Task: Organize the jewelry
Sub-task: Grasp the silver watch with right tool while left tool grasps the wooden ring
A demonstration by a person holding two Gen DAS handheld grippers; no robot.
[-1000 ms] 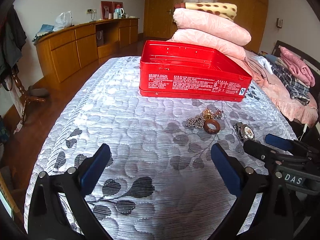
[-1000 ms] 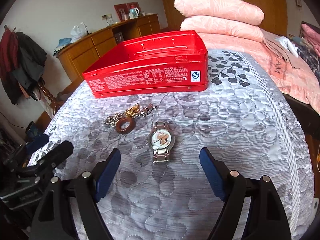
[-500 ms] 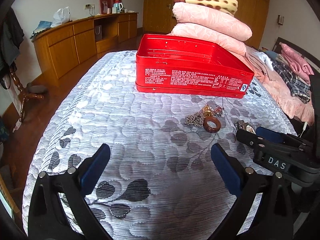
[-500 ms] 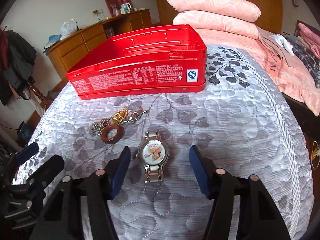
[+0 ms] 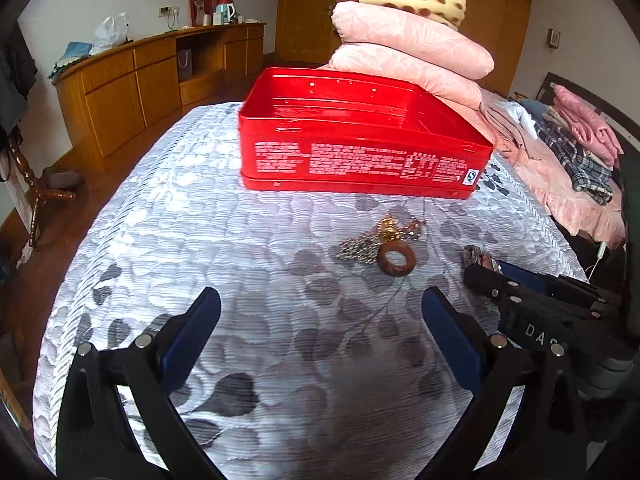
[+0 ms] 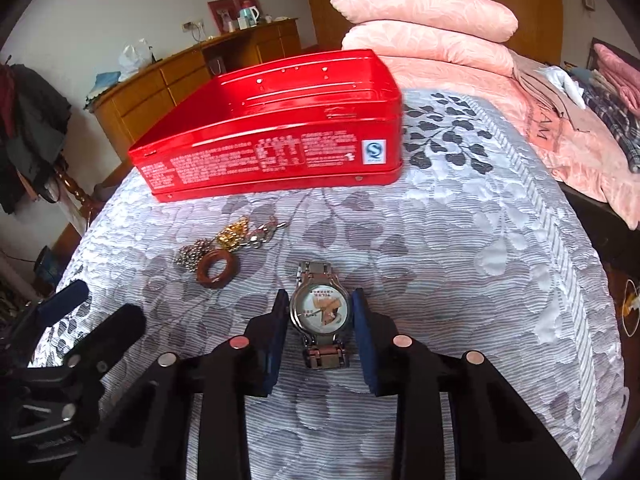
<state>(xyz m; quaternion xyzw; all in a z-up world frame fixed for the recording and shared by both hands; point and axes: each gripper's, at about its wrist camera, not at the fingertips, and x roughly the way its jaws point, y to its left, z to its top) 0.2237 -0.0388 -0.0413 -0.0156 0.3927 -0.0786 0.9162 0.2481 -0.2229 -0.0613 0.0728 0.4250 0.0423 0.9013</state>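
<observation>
Jewelry lies on the bed [image 6: 460, 240], none of it in the red tin [image 6: 280, 148] yet, so nearly all the work is left. The right tongs [image 6: 321, 312] are low over the quilt, pointing at the tin, with a blue pad on each side of the watch [image 6: 320, 312]. The pads look very close to the watch case, but I cannot tell if they squeeze it yet. The left tongs [image 5: 320, 312] are spread wide and hold nothing, hanging above bare quilt, pointing at the tin too. Just past them sit a brown ring [image 5: 397, 259] and a small heap of chains [image 5: 372, 240]. The tin stands open and looks empty.
</observation>
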